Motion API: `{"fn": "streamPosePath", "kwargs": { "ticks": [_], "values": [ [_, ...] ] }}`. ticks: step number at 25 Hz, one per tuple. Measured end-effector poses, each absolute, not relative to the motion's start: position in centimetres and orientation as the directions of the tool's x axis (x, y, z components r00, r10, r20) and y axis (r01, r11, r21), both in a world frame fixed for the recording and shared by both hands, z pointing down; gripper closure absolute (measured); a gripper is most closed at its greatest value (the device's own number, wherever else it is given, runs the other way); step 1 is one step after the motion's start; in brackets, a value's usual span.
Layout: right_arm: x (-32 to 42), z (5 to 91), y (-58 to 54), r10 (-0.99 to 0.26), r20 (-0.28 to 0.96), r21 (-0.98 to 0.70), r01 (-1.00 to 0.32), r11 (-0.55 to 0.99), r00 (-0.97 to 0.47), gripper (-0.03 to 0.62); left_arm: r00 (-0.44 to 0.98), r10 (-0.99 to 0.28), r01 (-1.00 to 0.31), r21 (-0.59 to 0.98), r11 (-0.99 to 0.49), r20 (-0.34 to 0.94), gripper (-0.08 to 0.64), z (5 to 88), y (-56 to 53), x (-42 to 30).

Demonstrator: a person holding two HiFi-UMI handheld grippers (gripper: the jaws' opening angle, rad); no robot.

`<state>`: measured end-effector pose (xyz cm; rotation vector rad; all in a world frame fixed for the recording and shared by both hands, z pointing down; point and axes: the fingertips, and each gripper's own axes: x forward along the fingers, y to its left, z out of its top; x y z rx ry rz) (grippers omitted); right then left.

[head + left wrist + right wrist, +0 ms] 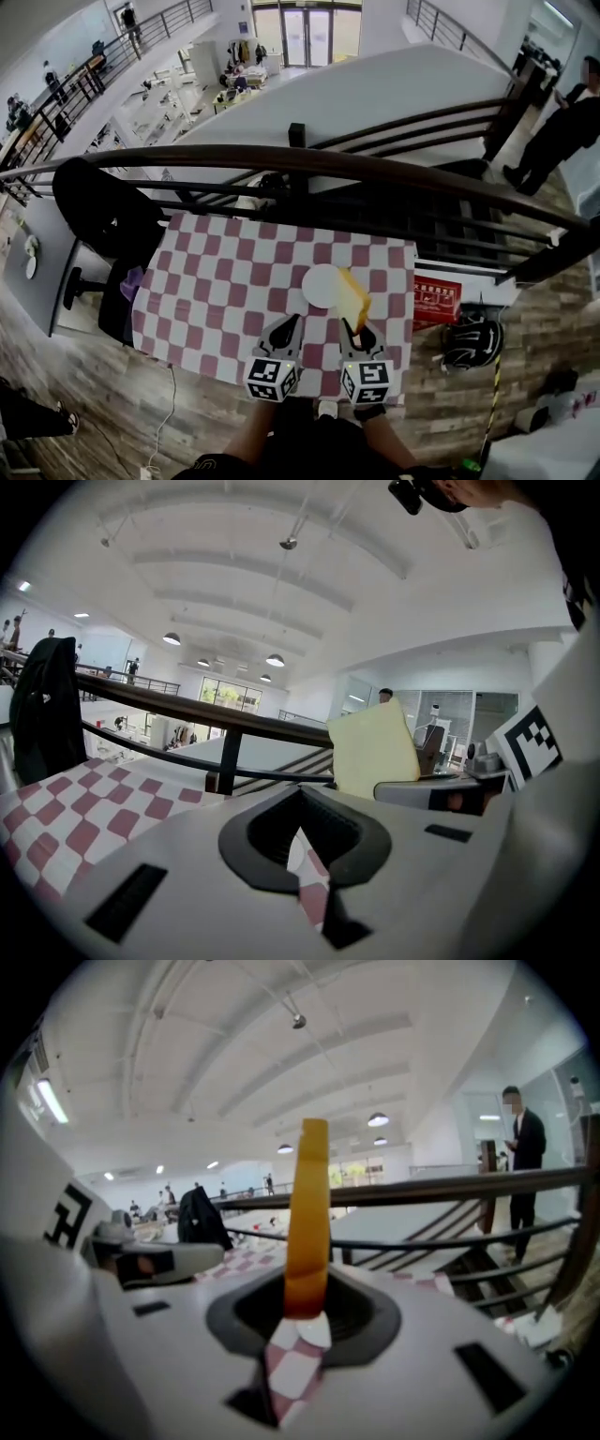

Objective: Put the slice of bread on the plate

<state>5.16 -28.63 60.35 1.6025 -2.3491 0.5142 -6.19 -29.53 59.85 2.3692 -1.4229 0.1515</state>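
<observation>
The slice of bread [354,296] is pale yellow with an orange-brown crust. It stands upright in my right gripper [353,328], which is shut on its lower edge. The right gripper view shows the bread [307,1208] edge-on, rising from between the pads. The left gripper view shows the bread's flat face [373,747]. The round white plate [317,286] lies on the pink-and-white checked table [225,281], just left of and under the raised bread. My left gripper [290,322] hovers beside the right one, near the plate's front edge, shut with nothing in it [302,797].
A dark handrail [309,161] runs along the table's far side, with a stairwell beyond. A black jacket [103,211] hangs over a chair at the table's left. A red box [437,300] and a dark helmet [473,343] sit to the table's right. A person [562,122] stands at the far right.
</observation>
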Motion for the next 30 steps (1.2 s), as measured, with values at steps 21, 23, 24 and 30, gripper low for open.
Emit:
{"fn": "streamPosePath", "kwargs": {
  "ticks": [21,23,24,30],
  "values": [
    [0.4,78.8,-36.1,-0.522,0.671,-0.505,-0.84,0.198,-0.526,0.494,0.529,-0.696,-0.849,0.322,-0.42,0.485,0.541,71.1,-36.9,-6.9],
    [-0.1,79.9,-36.2,-0.495,0.661,-0.578,-0.803,0.143,-0.564,0.494,0.532,-0.692,-0.847,0.326,-0.421,0.489,0.541,71.5,-37.2,-6.9],
    [-0.4,80.4,-36.2,-0.477,0.661,-0.605,-0.787,0.12,-0.58,0.494,0.534,-0.69,-0.845,0.327,-0.423,0.488,0.541,71.7,-37.4,-7.0],
    [-1.2,83.3,-36.0,-0.392,0.698,-0.635,-0.771,0.048,-0.6,0.494,0.539,-0.682,-0.842,0.322,-0.432,0.494,0.541,72.1,-37.5,-7.1]
  ]
}}
